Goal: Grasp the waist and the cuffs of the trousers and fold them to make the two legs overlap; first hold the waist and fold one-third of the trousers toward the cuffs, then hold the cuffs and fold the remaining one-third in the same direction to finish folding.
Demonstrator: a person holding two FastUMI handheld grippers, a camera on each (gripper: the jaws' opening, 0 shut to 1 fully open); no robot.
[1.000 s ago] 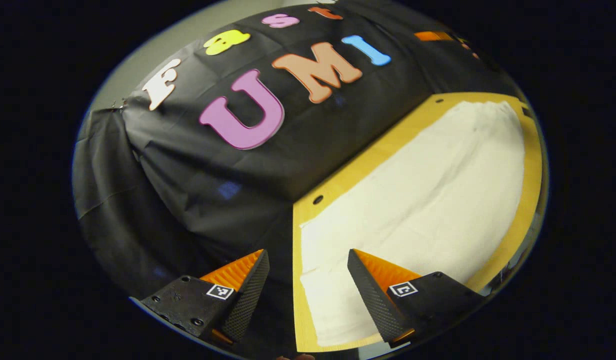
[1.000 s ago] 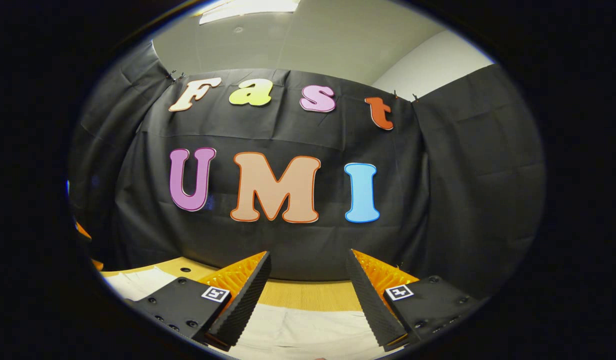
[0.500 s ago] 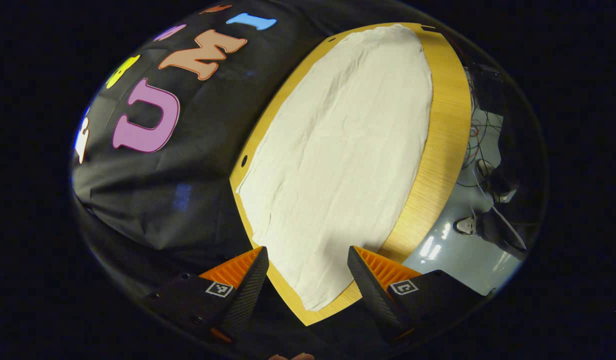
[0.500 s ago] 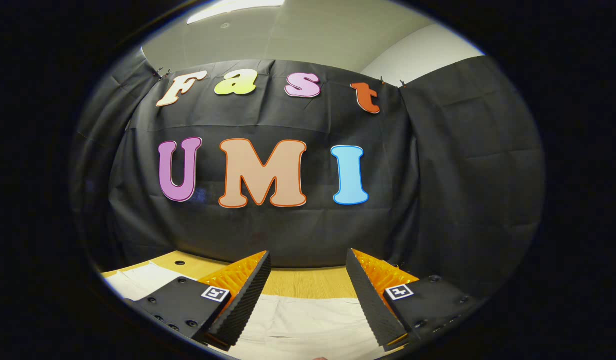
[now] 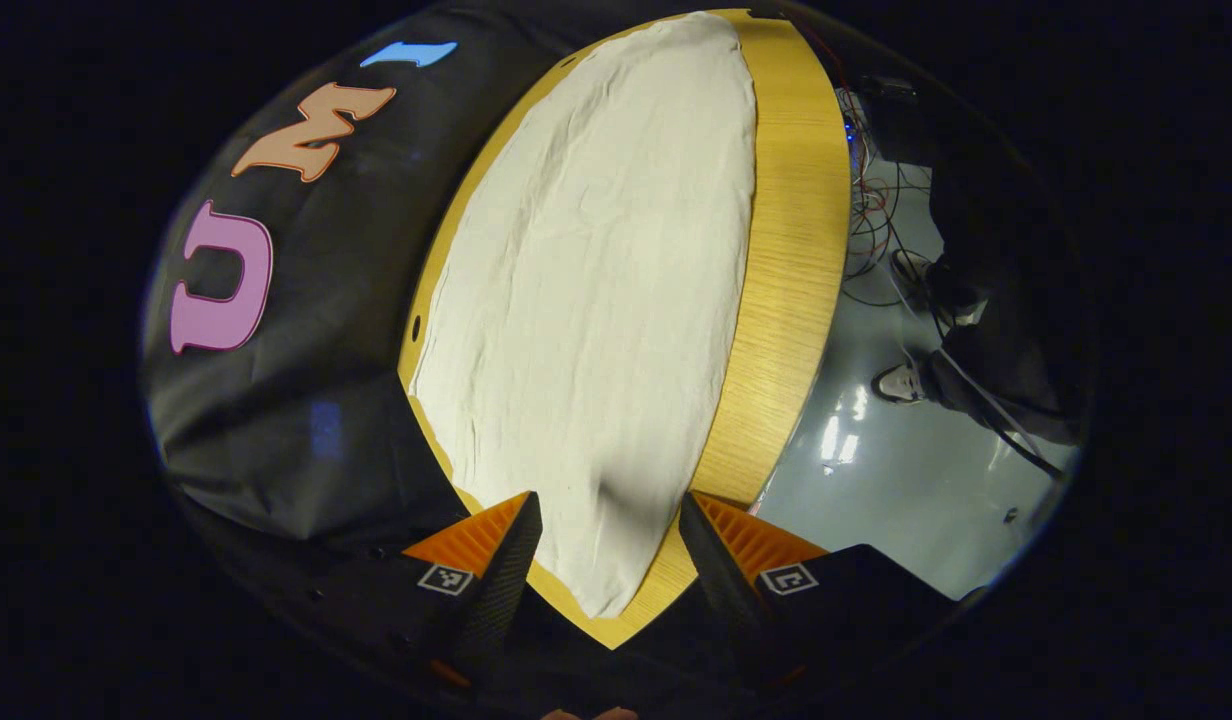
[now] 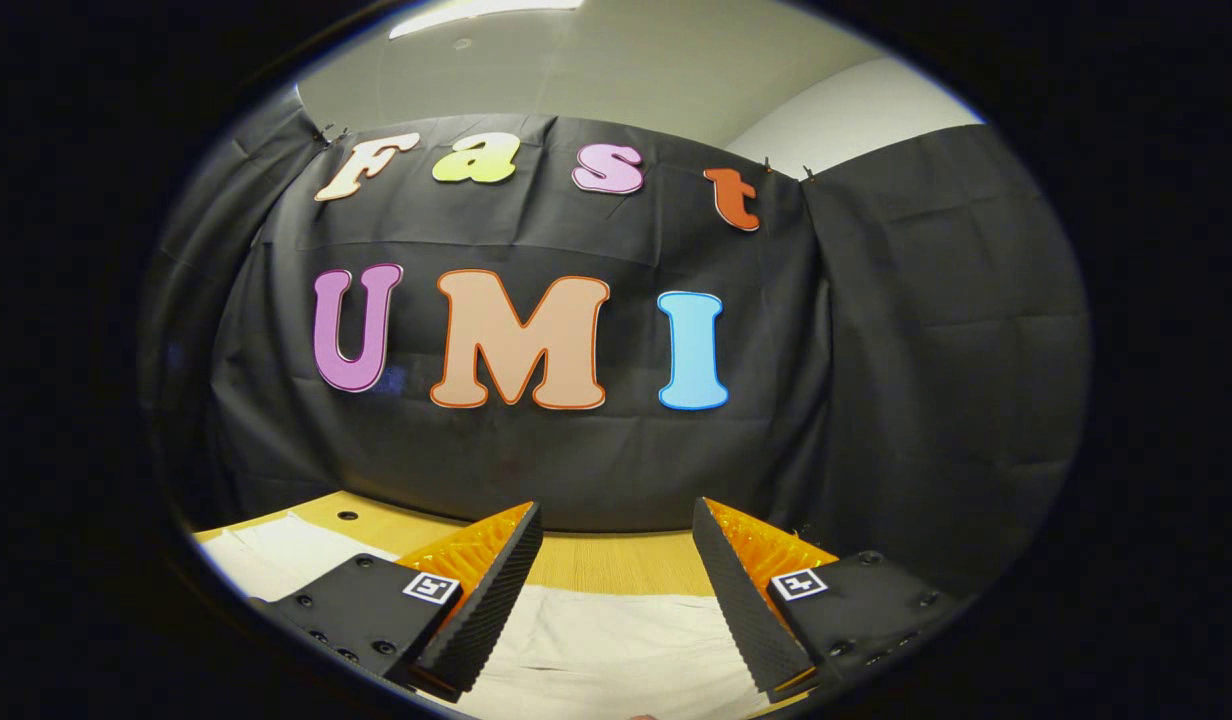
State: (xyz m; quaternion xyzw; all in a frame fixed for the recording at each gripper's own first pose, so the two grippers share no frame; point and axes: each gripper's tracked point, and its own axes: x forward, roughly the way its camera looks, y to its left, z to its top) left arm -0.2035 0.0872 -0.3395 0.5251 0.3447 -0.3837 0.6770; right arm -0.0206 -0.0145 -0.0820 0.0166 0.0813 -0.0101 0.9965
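- Trousers lay flat & spread lengthwise along wooden table, pale cloth, near end tapering toward left gripper; waist vs cuffs not clear.
- Left gripper hung above that near end, wide, holding nothing.
- Right gripper also wide & empty, low over cloth edge, facing booth wall.
- Judged pre-grasp, no fold started.
- Next: needed lowering onto fabric edges, pinching both layers, w/ both ends lifted together.

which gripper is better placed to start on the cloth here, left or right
Probably the left. The left gripper stands open over the near end of the white cloth on the wooden table. The right gripper, also open, faces the booth wall, the cloth just below it.
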